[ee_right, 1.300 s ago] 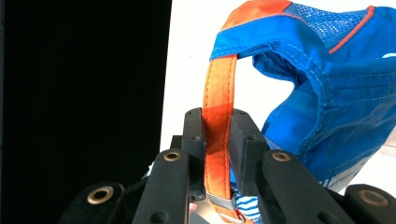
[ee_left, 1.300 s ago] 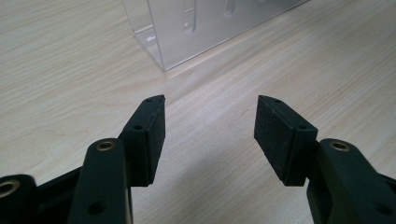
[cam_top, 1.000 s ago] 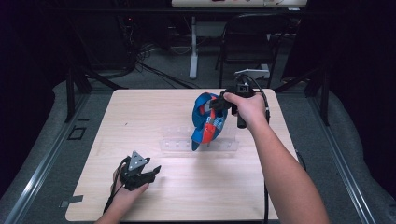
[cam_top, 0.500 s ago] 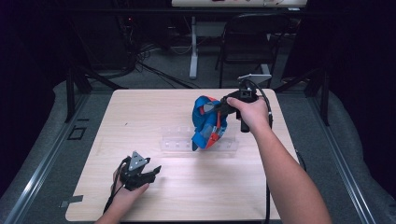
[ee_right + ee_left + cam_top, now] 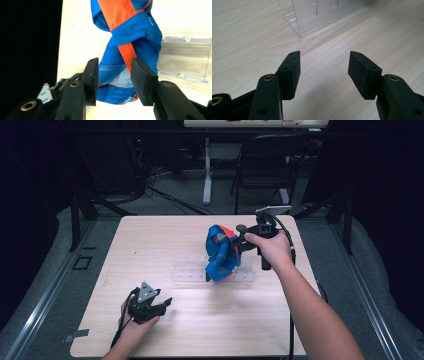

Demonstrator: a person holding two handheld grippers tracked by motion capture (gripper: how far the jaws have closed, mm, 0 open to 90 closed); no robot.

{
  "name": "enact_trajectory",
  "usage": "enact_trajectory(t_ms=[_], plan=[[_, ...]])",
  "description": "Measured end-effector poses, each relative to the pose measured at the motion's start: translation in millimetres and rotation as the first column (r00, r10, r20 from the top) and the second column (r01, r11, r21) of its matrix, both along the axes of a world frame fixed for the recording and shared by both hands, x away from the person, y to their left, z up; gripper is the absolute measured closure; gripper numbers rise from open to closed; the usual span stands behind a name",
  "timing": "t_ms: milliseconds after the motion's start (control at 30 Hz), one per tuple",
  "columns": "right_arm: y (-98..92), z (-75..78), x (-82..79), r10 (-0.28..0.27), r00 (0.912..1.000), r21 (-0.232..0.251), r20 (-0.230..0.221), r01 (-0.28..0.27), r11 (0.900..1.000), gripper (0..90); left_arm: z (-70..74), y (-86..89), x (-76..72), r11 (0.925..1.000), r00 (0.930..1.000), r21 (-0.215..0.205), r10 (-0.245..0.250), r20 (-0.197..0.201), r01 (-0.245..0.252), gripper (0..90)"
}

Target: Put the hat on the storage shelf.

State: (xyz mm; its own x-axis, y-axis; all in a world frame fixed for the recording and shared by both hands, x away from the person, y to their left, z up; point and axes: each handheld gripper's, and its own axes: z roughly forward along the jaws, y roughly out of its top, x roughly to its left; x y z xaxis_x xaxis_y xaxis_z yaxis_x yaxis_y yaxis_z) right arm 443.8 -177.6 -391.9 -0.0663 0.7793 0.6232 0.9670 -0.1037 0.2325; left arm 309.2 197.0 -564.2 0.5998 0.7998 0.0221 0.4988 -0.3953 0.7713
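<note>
Your right gripper (image 5: 239, 236) has just been opening its jaws beside the blue-and-orange garment (image 5: 222, 254), which is draped over the clear plastic rack (image 5: 190, 270) mid-tabletop. Your left gripper (image 5: 159, 306), jaws apart, rests near the front-left corner.

Light from overhead is brightening the worktop (image 5: 150, 245) while the room around it is lying in near darkness. In both gripper views the near fingers (image 5: 292, 72) are blurring slightly and casting soft shadows.
</note>
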Motion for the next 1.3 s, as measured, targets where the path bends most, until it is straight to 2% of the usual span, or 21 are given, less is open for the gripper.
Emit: enact_trajectory(t_ms=[33,100,133,200,367,433,467,600,700,767,800,867,933,1100,1133,1167,1200,1267,1300], plan=[[-0.1,-2.0,-1.2,0.002,0.9998,-0.011,0.019,-0.002,1.000,57.7,-0.1,0.0,0.0,1.0000,1.0000,0.000,0.000,0.000,0.000,43.8],[0.3,-4.3,-4.3,0.001,0.9998,-0.023,0.018,-0.001,1.000,57.3,-0.5,-0.1,0.3,1.0000,1.0000,-0.003,0.002,-0.001,-0.002,43.8],[-1.1,-6.1,-5.7,0.019,0.9996,-0.029,0.022,-0.018,0.999,57.3,-0.7,0.0,0.4,1.0000,1.0000,-0.004,0.004,-0.002,-0.004,43.8],[-3.6,-9.4,-11.6,0.027,0.9987,-0.039,0.042,-0.025,0.999,57.1,-0.7,0.8,0.7,1.0000,1.0000,-0.003,0.005,-0.002,-0.005,43.8],[-8.5,-15.8,-20.1,0.041,0.9979,-0.020,0.050,-0.040,0.999,56.7,-0.7,0.6,0.5,1.0000,1.0000,-0.003,0.007,-0.003,-0.007,43.8],[-10.3,-18.6,-25.0,0.052,0.9972,-0.038,0.053,-0.050,0.998,56.6,-0.7,0.2,0.3,1.0000,1.0000,-0.004,0.007,-0.002,-0.007,43.8],[-10.9,-22.4,-30.4,0.055,0.9956,-0.052,0.076,-0.051,0.997,56.2,-0.8,-0.1,0.7,1.0000,1.0000,-0.001,0.004,-0.003,-0.004,43.8],[-12.3,-27.9,-38.3,0.069,0.9937,-0.050,0.088,-0.065,0.997,55.8,-1.5,-1.0,1.3,1.0000,1.0000,0.002,0.002,-0.006,-0.002,43.8],[-13.1,-38.2,-49.1,0.089,0.9908,-0.069,0.102,-0.082,0.994,55.1,-1.8,-1.4,1.0,1.0000,1.0000,0.005,-0.001,-0.007,0.001,43.8],[-13.4,-52.0,-60.4,0.107,0.9885,-0.059,0.108,-0.101,0.993,54.4,-1.8,-1.0,0.7,1.0000,1.0000,0.004,0.000,-0.008,0.000,43.8],[-13.4,-52.0,-60.4,0.107,0.9885,-0.059,0.108,-0.101,0.993,54.4,-1.8,-1.0,0.7,1.0000,1.0000,0.004,0.000,-0.008,0.000,43.8],[-14.5,-69.9,-71.0,0.112,0.9872,-0.050,0.113,-0.107,0.993,54.2,-1.8,-0.6,0.9,1.0000,0.9999,0.001,0.005,-0.010,-0.005,43.8],[-14.8,-72.0,-72.5,0.113,0.9873,-0.052,0.112,-0.108,0.993,54.1,-1.9,-0.6,1.0,1.0000,0.9999,0.002,0.004,-0.010,-0.004,43.8],[-18.5,-88.9,-90.0,0.139,0.9806,-0.082,0.139,-0.128,0.988,53.4,-2.9,-1.1,1.4,1.0000,0.9999,0.004,0.002,-0.015,-0.002,43.7],[-21.2,-94.7,-97.4,0.134,0.9789,-0.077,0.154,-0.123,0.989,53.4,-3.4,-1.4,1.8,1.0000,0.9999,0.006,0.002,-0.016,-0.002,43.7],[-21.2,-94.7,-97.4,0.134,0.9789,-0.077,0.154,-0.123,0.989,53.4,-3.4,-1.4,1.8,1.0000,0.9999,0.006,0.002,-0.016,-0.002,43.7],[-25.3,-102.7,-105.4,0.139,0.9762,-0.072,0.166,-0.128,0.989,53.4,-3.6,-1.8,1.8,1.0000,0.9998,0.008,0.002,-0.018,-0.002,43.7],[-26.9,-105.3,-108.2,0.139,0.9751,-0.068,0.173,-0.129,0.989,53.4,-3.4,-2.1,1.6,1.0000,0.9999,0.008,-0.002,-0.016,0.002,43.7],[-29.7,-109.2,-112.2,0.138,0.9723,-0.049,0.189,-0.131,0.990,53.4,-3.2,-2.1,1.4,1.0000,0.9999,0.008,-0.002,-0.015,0.002,43.7]])
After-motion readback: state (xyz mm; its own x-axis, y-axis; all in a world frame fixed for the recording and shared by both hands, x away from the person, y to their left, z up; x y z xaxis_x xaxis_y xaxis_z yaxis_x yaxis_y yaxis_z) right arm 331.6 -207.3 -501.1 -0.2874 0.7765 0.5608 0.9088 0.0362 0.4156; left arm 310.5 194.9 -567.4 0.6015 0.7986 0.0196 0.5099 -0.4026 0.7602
